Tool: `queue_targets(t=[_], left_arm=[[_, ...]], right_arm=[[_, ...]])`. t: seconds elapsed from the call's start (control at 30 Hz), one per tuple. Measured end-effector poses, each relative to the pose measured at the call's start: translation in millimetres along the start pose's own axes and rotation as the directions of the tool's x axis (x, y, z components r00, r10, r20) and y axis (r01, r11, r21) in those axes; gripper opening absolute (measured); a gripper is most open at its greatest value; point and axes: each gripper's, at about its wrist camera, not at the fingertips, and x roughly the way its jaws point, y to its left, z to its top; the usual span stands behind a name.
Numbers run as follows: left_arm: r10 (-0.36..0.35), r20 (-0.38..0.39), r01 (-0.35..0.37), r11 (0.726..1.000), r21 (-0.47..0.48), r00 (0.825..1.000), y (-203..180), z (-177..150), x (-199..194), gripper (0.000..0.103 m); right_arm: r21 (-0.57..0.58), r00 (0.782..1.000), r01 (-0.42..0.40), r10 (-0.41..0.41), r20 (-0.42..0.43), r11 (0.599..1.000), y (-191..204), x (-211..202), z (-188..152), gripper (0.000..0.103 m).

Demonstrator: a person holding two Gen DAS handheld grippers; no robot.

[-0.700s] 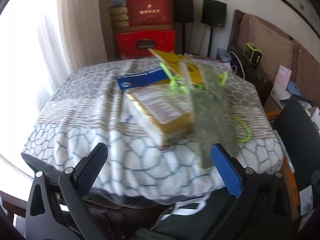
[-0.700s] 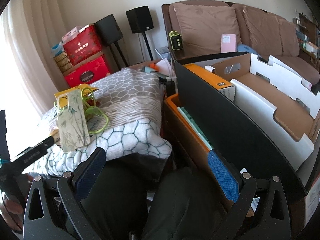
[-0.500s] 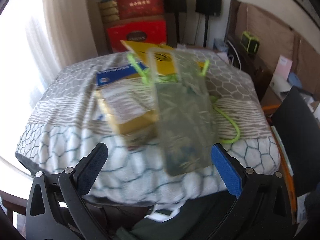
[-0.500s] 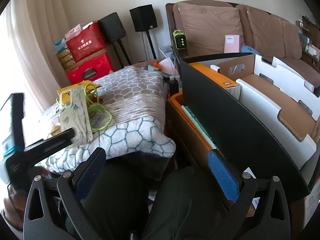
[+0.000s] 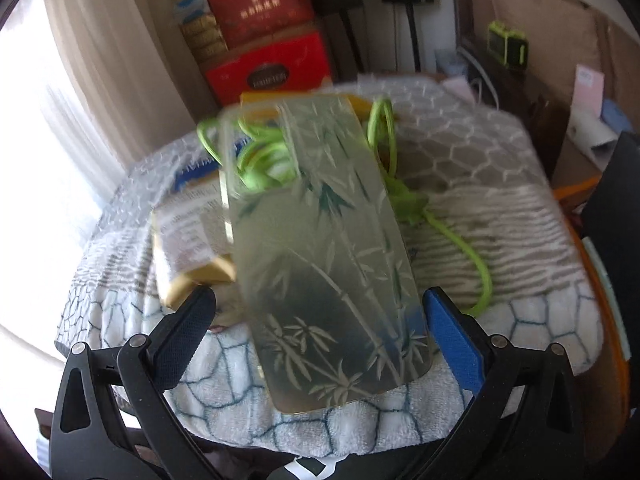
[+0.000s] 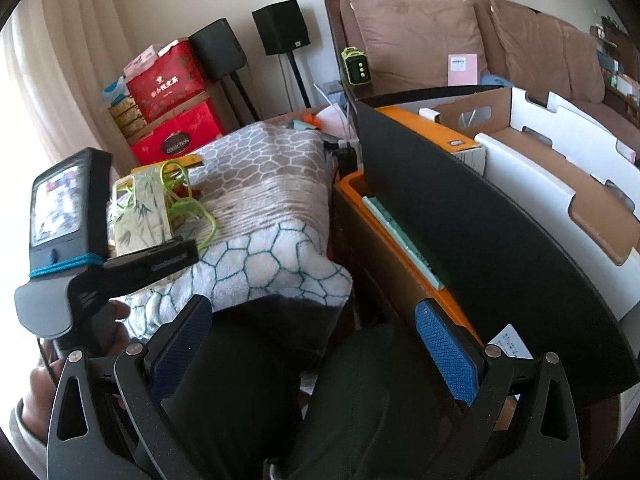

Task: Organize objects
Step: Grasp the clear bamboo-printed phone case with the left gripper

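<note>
A clear phone case with a bamboo print (image 5: 328,248) lies on top of a pile on a blanket-covered surface (image 5: 500,216). My left gripper (image 5: 320,320) stands open, its fingers to either side of the case's near end and not touching it. Under the case lie a bright green cable (image 5: 460,240), a gold-edged box (image 5: 192,240), a blue packet (image 5: 200,168) and a yellow packet (image 5: 260,102). In the right wrist view the same case (image 6: 140,208) shows at the left beside the left gripper's body (image 6: 72,248). My right gripper (image 6: 316,344) is open over dark trousers, holding nothing.
A black panel (image 6: 480,216) and an orange bin (image 6: 384,220) stand right of the blanket. Behind them is a white and brown cardboard box (image 6: 560,168) and a brown sofa (image 6: 440,32). Red gift boxes (image 6: 172,120) and black speakers (image 6: 280,28) stand at the back.
My left gripper has moved forward and down toward the pile, so the bamboo case now lies between its fingers. The left gripper's body has come into the right wrist view.
</note>
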Motion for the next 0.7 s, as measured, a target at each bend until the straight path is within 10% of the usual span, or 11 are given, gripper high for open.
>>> queue_targets(t=[0.37,0.7], left_arm=[[-0.248,-0.044,0.235,0.954,-0.188,0.968,37,-5,23,0.103],[-0.259,-0.033,0.251,0.956,-0.150,0.965,42,-7,23,0.103]], right_arm=[[0.014,1.000,-0.017,0.017,-0.007,1.000,1,5,-7,0.102],[0.063,1.000,-0.026,0.025,0.014,0.998,-10,-4,-8,0.102]])
